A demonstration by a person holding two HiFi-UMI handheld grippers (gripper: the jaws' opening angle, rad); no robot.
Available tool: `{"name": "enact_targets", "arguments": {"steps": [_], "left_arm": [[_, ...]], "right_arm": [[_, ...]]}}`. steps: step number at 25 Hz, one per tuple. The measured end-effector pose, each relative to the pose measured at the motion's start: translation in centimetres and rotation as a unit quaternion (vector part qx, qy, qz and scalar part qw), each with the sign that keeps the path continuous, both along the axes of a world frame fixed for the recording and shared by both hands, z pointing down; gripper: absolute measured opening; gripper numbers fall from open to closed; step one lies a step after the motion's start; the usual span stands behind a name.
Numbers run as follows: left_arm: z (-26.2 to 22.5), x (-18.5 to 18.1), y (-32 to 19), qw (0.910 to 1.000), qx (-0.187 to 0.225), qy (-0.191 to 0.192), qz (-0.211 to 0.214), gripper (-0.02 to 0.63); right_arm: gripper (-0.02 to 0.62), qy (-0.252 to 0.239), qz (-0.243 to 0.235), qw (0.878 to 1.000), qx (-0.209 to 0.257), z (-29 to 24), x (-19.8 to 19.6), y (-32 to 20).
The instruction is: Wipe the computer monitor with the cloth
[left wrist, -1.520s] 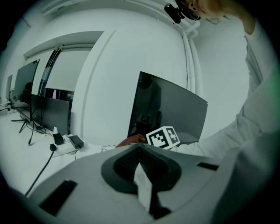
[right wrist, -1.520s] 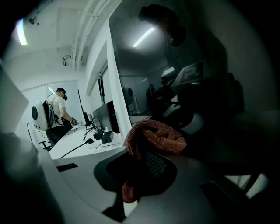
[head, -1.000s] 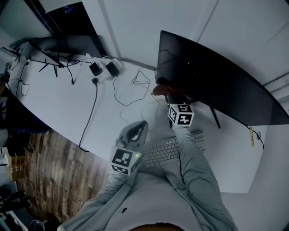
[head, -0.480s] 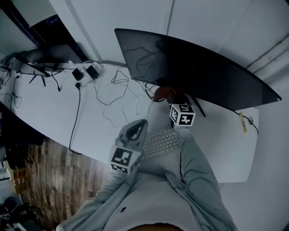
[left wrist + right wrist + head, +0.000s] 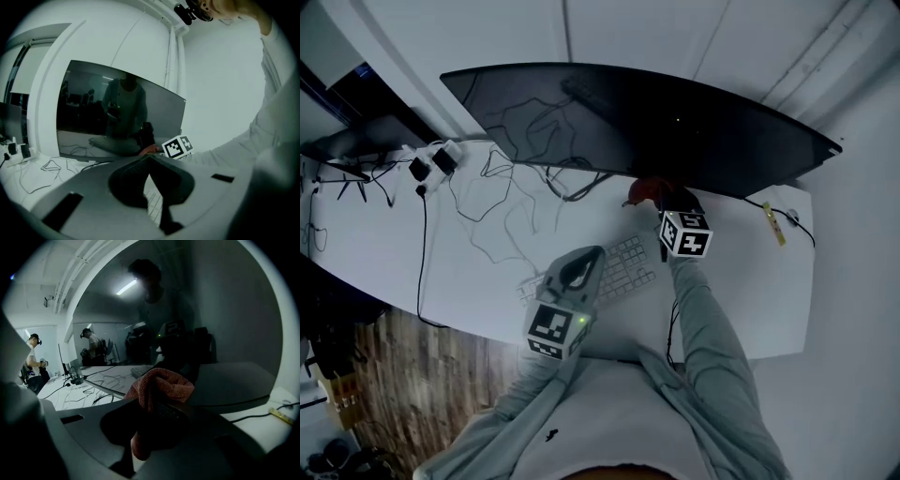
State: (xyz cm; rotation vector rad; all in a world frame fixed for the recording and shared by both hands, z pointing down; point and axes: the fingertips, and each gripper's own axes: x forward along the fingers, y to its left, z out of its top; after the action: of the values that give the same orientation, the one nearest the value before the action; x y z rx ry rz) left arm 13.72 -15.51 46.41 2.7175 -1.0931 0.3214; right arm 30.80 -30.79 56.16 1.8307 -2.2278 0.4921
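A wide, dark curved monitor point(image 5: 675, 117) stands at the back of the white desk point(image 5: 759, 281). My right gripper point(image 5: 664, 202) is shut on a reddish cloth point(image 5: 647, 190), held at the monitor's lower edge near its middle. In the right gripper view the bunched cloth point(image 5: 159, 383) sticks out of the shut right gripper point(image 5: 152, 404) just in front of the screen point(image 5: 225, 333). My left gripper point(image 5: 592, 255) hovers over the keyboard point(image 5: 623, 267). In its own view the left gripper point(image 5: 150, 159) is shut on nothing and faces the monitor point(image 5: 117, 112).
Loose cables point(image 5: 506, 187) and a power strip with plugs point(image 5: 431, 161) lie on the desk's left part. A yellow tag point(image 5: 773, 223) and a cable sit near the right edge. Wood floor point(image 5: 384, 375) lies beyond the desk's front left edge.
The head view has swung left to right, bringing the whole monitor into view. My right gripper with the cloth has moved from the monitor's left end toward its middle. The left gripper has stayed put.
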Motion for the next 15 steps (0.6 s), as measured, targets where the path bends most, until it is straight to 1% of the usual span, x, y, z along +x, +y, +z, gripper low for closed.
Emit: {"name": "enact_targets", "arguments": {"steps": [6,10,15], "left_arm": [[0.8,5.9,1.1,0.9994,-0.005,-0.004,0.035,0.02],[0.7,9.5,1.6,0.9981,0.0,0.002,0.062,0.02],[1.1,11.8,2.2,0.9972,-0.011,0.003,0.074,0.02]], "right_arm": [[0.037,0.004,0.041,0.999,0.0,0.3,7.8,2.4],[0.037,0.011,0.074,0.997,-0.006,0.5,13.1,3.7],[0.037,0.017,0.098,0.995,-0.012,0.7,17.6,4.9]]}}
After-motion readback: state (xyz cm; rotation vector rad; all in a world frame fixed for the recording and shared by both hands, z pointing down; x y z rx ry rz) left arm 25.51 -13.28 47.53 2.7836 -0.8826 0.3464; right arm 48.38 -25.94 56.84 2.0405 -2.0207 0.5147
